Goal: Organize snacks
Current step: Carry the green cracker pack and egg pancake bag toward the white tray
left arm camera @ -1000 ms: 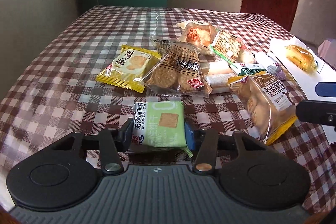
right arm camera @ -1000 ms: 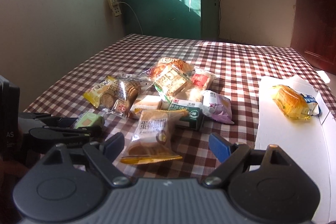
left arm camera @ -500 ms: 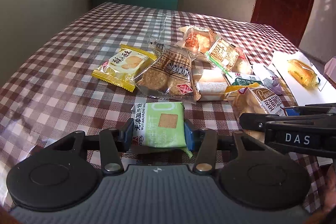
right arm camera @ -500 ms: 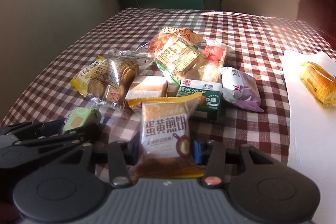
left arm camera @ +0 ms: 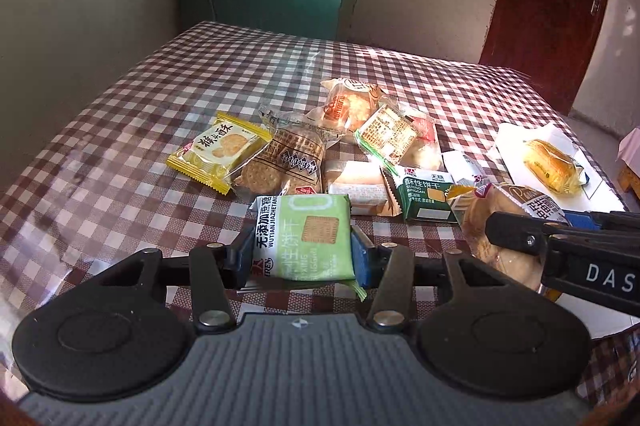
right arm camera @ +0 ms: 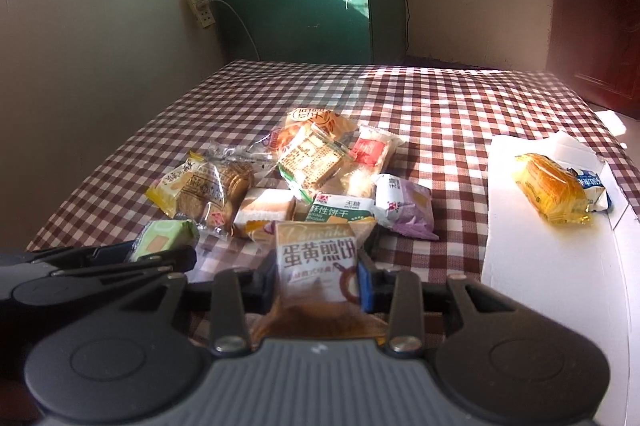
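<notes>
My left gripper is shut on a light green biscuit pack and holds it above the checked table. My right gripper is shut on a brown egg pancake pack and holds it lifted; this pack also shows in the left wrist view. The green pack also shows in the right wrist view, at the left. A pile of snacks lies mid-table: a yellow pack, a clear cracker bag, a dark green biscuit box and a purple pack.
A white flat box lies on the table's right side with a yellow cake pack on it. The table has a red checked cloth. Walls stand at the left and back, with a green door and a brown door.
My right gripper closed on the egg pancake pack and lifted it. My left gripper rose with the green pack still in it.
</notes>
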